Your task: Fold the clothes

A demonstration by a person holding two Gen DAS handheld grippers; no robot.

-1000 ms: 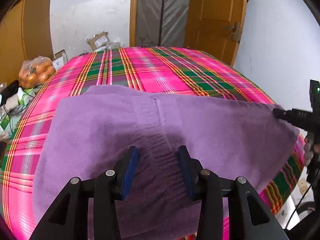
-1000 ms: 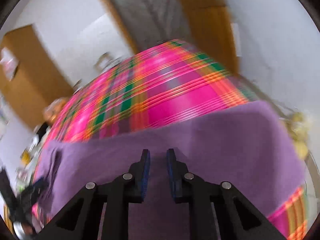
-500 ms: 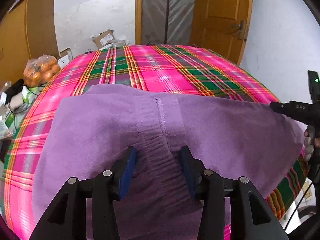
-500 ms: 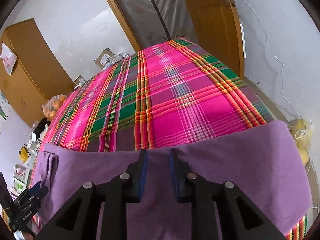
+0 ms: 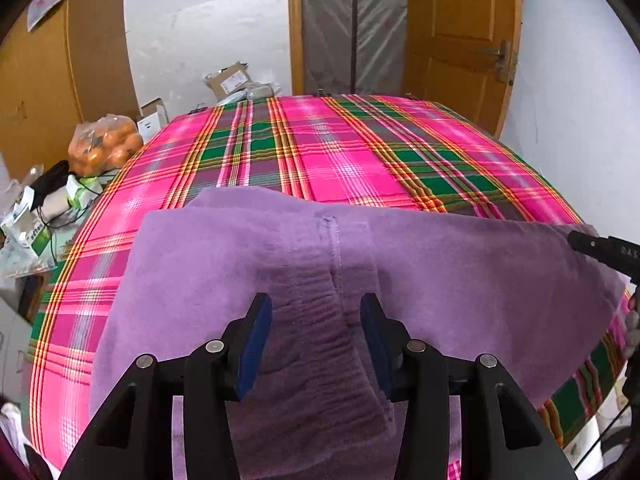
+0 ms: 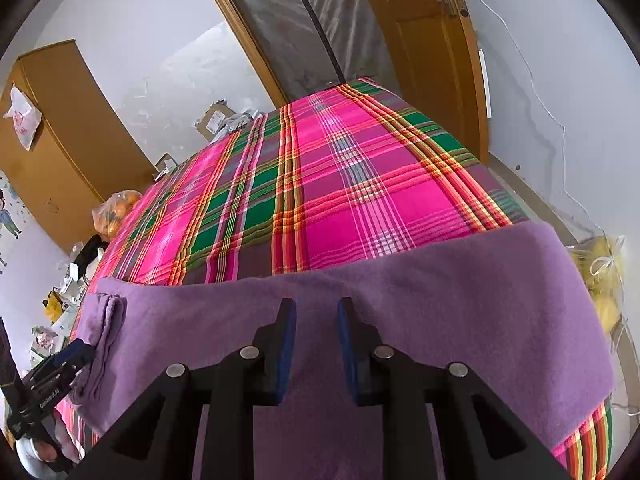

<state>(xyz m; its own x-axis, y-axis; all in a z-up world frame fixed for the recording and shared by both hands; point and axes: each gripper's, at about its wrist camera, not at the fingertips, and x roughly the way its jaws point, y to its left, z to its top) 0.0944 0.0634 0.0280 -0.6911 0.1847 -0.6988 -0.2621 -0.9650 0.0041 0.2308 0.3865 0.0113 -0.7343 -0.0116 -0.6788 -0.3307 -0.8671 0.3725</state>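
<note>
**Purple garment on plaid-covered desk: item record**

Item 1. Purple garment (image 5: 420,264), soft fleece-like knit, matte. I see it spread across the near end of the desk (image 5: 332,152), its near part hanging over the edge toward me. A stitched centre seam (image 5: 335,248) runs down into a gathered, ribbed waistband (image 5: 320,344). In the right wrist view the same cloth (image 6: 460,300) lies in a broad band with a rolled fold at its left end.

Item 2. Left tongs (image 5: 316,320), black frame, blue pads: spread wide, straddling the waistband, not pinching. Also seen at the garment's left end in the right wrist view (image 6: 74,354), with small white lettering on the body that I cannot read.

Item 3. Right tongs (image 6: 316,320), same build: jaws a narrow gap apart over the cloth's far edge; I cannot tell whether any fabric is nipped. Its tip shows at the garment's right corner (image 5: 600,250), with partial markings that I cannot read.

Item 4. Plaid cloth (image 6: 340,184), woven, pink, green and orange stripes, covering the desk.

Item 5. Clear bag of oranges (image 5: 106,146), left of the desk.

Item 6. Cardboard boxes (image 5: 228,80) with white labels, unreadable, beyond the far edge.

Item 7. Wooden door (image 5: 460,40), metal latch.
</note>
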